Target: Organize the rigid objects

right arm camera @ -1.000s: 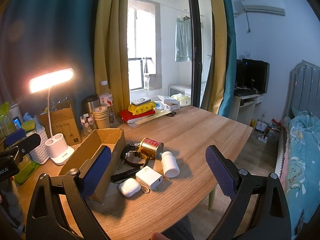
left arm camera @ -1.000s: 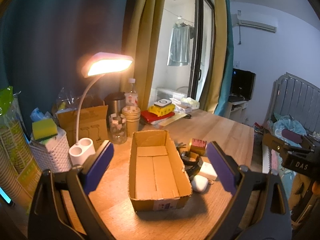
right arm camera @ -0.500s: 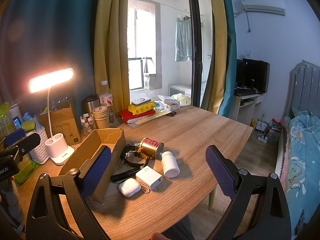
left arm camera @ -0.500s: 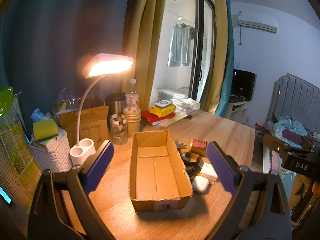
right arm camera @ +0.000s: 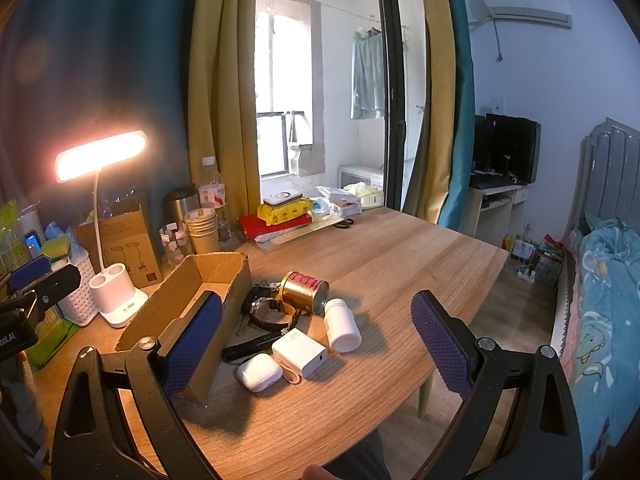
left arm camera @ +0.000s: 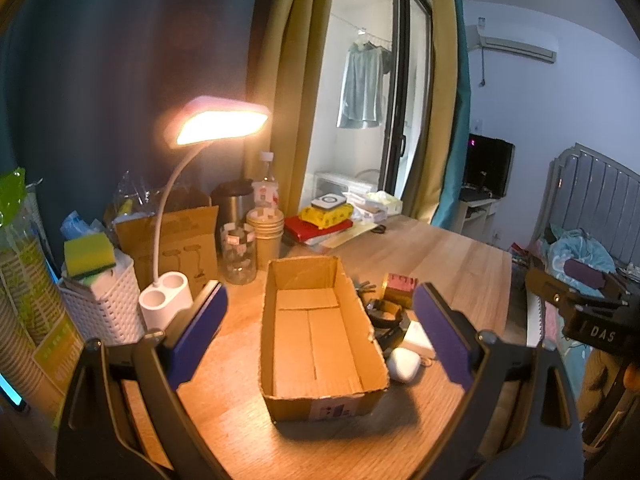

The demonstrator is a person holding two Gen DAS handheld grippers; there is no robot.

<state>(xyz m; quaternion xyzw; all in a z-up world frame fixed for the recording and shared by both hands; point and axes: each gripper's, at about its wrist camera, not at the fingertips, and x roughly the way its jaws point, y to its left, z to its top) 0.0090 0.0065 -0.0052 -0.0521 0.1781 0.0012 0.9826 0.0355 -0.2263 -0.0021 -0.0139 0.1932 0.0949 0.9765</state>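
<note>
Step in hand, as judged: pre-grasp, nothing picked yet. Both grippers held above the near edge of the wooden table (right arm camera: 400,248), jaws spread wide, nothing between the pads.

Left gripper (left arm camera: 320,336): centred over the cardboard box (left arm camera: 320,336), w/ the box framed between its fingers. Right gripper (right arm camera: 316,344): aimed at the loose items just right of the box.

Task items, all on the table beside the box's right wall, clustered & partly touching:
- earbud case (right arm camera: 259,371), white, nearest the camera
- white charger block (right arm camera: 299,353), touching or just beside the case
- black pen-like stick (right arm camera: 250,346), lying flat
- wristwatch (right arm camera: 270,314) w/ dark strap, btw. box & tin
- gold tin (right arm camera: 304,293), on its side
- white pill bottle (right arm camera: 341,325), on its side, just right of the tin

Containers: cardboard box open-topped, bare inside per left view. White woven basket (left arm camera: 100,308) at far left holding a sponge (left arm camera: 87,257) & other bits, not legible. Lamp base (left arm camera: 166,300) w/ two round wells, contents not visible.

Next move, prob.: right gripper down over the nearest item (case or charger), jaws closing across its narrow sides, then lift & carry left over the box wall. Call for care: neighbours touching, so easy to nudge.
</note>
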